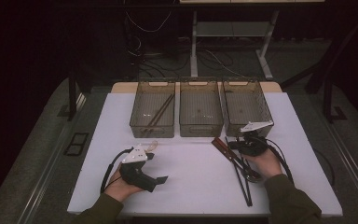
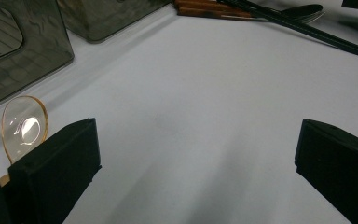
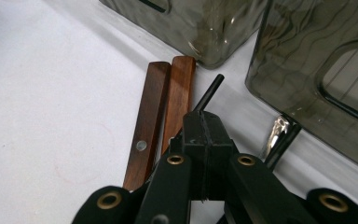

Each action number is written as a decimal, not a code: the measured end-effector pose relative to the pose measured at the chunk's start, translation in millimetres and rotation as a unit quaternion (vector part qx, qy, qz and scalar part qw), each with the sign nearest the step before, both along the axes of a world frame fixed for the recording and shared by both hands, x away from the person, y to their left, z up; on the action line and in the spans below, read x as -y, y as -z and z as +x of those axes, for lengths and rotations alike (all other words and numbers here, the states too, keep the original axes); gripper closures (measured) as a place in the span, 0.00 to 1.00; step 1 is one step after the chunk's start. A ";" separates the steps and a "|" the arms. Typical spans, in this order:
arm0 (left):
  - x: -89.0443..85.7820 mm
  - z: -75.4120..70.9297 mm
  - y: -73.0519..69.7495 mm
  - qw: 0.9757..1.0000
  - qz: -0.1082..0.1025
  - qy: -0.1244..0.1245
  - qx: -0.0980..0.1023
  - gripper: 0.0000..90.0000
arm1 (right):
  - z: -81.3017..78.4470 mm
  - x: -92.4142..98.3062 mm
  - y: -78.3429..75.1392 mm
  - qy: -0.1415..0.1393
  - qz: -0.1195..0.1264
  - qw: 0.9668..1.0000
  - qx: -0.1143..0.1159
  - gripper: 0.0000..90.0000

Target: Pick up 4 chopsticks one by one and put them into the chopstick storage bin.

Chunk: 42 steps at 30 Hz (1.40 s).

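Right gripper [image 3: 204,140] is sitting jaws together over the black chopstick [image 3: 209,93] in the cutlery pile on the bench [image 1: 191,172], its long axis pointing toward the bins, while the left gripper [image 2: 191,163] is hanging wide apart, farther off.

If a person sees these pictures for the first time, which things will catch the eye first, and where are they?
Three smoky see-through bins stand in a row at the far side of the white table; the left bin holds dark chopsticks. Near the right gripper, whose jaws are shut, lies a bundle of cutlery with wooden handles and black chopsticks. By the open left gripper lies a clear amber spoon.
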<state>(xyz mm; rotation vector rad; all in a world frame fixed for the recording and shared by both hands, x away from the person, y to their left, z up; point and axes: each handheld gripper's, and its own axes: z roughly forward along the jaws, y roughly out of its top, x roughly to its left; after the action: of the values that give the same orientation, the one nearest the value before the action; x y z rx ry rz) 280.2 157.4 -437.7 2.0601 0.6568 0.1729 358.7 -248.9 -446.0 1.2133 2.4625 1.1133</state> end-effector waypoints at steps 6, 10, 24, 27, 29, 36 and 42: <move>0.1 0.0 0.0 1.000 0.001 0.000 0.000 0.00 | -0.6 -0.2 -1.4 0.001 0.004 1.000 0.004 1.00; 0.1 -0.2 0.0 1.000 0.001 0.000 0.000 0.00 | -1.5 -2.2 -2.6 -0.004 0.005 1.000 0.006 1.00; 0.2 -0.2 0.0 1.000 0.001 0.001 0.000 0.00 | -3.9 -11.4 -3.5 -0.019 0.006 1.000 0.008 1.00; 0.3 -0.2 0.0 1.000 0.001 0.001 0.000 0.00 | -4.2 -13.3 -3.2 -0.024 0.005 1.000 0.010 1.00; 0.3 -0.3 0.0 1.000 0.001 0.001 0.000 0.00 | -4.6 -14.6 -3.3 -0.025 0.005 1.000 0.009 1.00; 0.2 -0.3 -0.1 1.000 0.001 0.000 0.000 0.00 | -5.5 -16.9 -4.3 -0.028 0.005 1.000 0.010 1.00; 0.0 -0.3 -0.4 1.000 0.000 0.001 0.002 0.00 | -3.3 -2.5 -9.6 -0.005 0.004 1.000 0.016 1.00</move>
<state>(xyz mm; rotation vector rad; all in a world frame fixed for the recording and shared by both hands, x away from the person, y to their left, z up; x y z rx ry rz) 279.8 157.5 -437.4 2.0601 0.6527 0.1748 355.4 -246.4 -436.4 1.1786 2.4457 1.1367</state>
